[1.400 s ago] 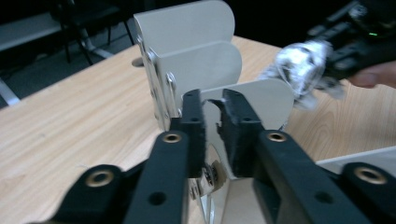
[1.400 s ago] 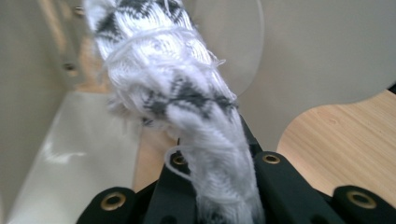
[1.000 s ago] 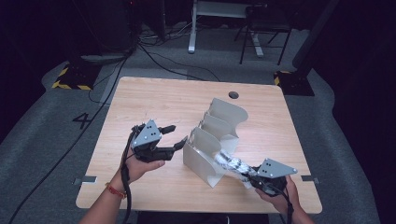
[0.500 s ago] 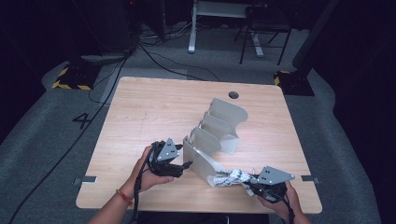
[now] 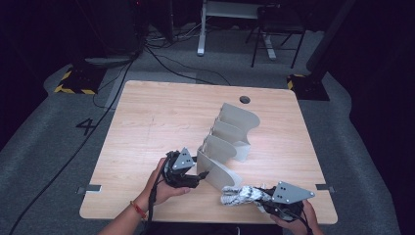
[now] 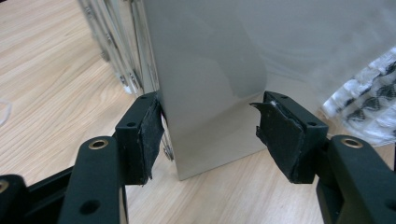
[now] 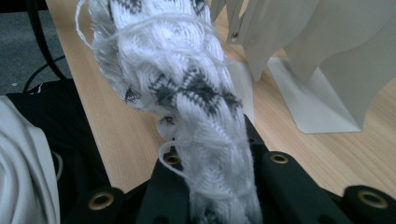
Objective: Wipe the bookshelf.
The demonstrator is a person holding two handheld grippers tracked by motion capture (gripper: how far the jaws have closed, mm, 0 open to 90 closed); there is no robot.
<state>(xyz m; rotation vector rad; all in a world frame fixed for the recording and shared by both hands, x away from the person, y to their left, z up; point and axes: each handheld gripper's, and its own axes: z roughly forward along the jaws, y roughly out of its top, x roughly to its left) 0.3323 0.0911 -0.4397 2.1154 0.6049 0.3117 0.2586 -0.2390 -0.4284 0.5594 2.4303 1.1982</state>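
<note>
The right gripper clamps a knitted sock near the table's front edge. The left gripper, jaws apart but just closing, straddles the nearest panel of the grey file rack, one pad touching it.

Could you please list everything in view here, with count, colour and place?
File organiser: one, grey, upright dividers, mid-table.
Knitted cloth: one, white with dark pattern, rolled, near front edge.
Table: one, light wood, centre.
Chair: one, dark, behind the table.
Floor tape: yellow-black, far left.
Left gripper: black, its jaws have just been closing, astride the organiser's front panel, right pad still clear.
Right gripper: black, its jaws have just been opening, cloth between them.
</note>
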